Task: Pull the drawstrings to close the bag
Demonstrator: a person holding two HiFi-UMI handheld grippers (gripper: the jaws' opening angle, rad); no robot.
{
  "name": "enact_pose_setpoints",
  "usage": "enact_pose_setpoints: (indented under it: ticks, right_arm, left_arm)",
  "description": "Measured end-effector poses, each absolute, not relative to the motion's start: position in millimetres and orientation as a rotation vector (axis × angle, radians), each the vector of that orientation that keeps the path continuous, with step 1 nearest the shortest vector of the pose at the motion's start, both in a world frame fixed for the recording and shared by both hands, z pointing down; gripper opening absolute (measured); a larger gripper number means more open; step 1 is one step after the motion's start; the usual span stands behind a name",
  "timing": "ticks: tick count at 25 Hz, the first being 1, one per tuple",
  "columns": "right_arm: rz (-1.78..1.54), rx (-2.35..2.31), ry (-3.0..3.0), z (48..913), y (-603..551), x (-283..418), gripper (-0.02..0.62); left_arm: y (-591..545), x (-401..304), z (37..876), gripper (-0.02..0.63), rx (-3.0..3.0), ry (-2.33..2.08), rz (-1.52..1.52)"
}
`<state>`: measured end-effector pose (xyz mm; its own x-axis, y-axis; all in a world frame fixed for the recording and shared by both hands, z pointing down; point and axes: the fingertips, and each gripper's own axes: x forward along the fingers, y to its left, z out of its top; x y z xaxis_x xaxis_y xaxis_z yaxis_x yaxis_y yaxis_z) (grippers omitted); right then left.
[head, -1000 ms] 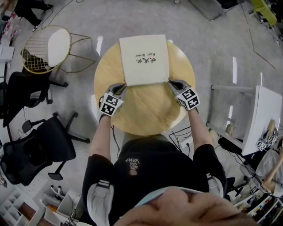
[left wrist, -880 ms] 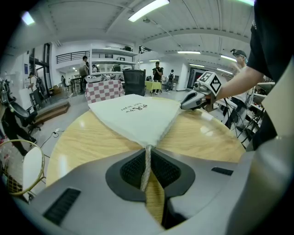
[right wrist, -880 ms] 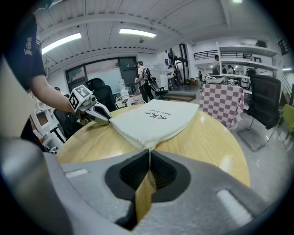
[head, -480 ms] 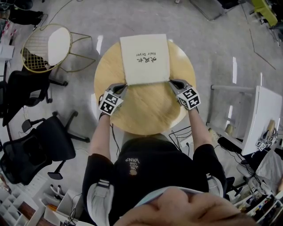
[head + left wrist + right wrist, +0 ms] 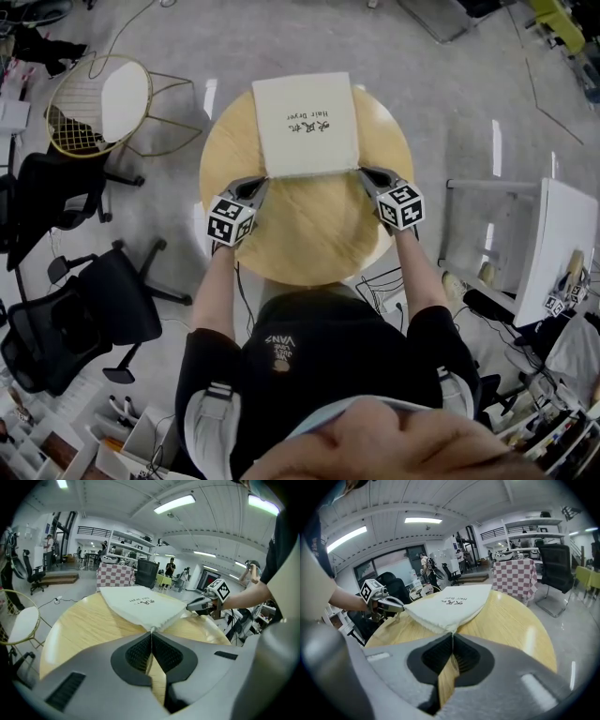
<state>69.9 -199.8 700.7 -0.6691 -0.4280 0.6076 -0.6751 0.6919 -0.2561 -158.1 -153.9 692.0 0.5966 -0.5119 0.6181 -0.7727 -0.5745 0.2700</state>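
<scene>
Cream cloth bag (image 5: 307, 127) with dark print lies flat on the round wooden table (image 5: 309, 239), toward its far side. The left gripper (image 5: 151, 631) sits at the bag's near left corner. Its fingers (image 5: 138, 653) have just been closing and meet pad to pad, pinching a thin white bit of the bag's corner at their tips. The right gripper (image 5: 452, 632) is at the near right corner, its fingers (image 5: 439, 656) likewise pressed together on the bag's edge. Both grippers slope down toward the table.
</scene>
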Motion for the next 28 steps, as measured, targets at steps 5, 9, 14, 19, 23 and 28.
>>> enact_pose_setpoints:
  ticks: [5, 9, 14, 19, 23, 28]
  right_arm:
    - [0.770, 0.925, -2.402, 688.2, -202.1, 72.3, 0.003]
    - [0.848, 0.980, -2.401, 680.1, -205.4, 75.5, 0.003]
    - [0.797, 1.028, -2.366, 673.9, -208.9, 79.1, 0.003]
    - [0.763, 1.084, -2.342, 668.5, -206.8, 82.4, 0.003]
    - [0.735, 1.123, -2.336, 660.1, -205.4, 86.0, 0.003]
    - [0.714, 1.147, -2.345, 646.8, -203.7, 90.1, 0.002]
  left_arm:
    - [-157.2, -158.5, 676.0, 0.015, 2.244, -1.062, 0.578]
    - [-159.1, -156.8, 665.4, 0.015, 2.217, -1.077, 0.526]
    - [-159.9, -153.9, 659.2, 0.014, 2.204, -1.110, 0.526]
    - [-159.2, -153.9, 646.9, 0.014, 2.191, -1.164, 0.482]
    - [-157.7, -152.7, 634.0, 0.014, 2.187, -1.210, 0.452]
    - [-152.8, -151.4, 620.4, 0.014, 2.165, -1.250, 0.397]
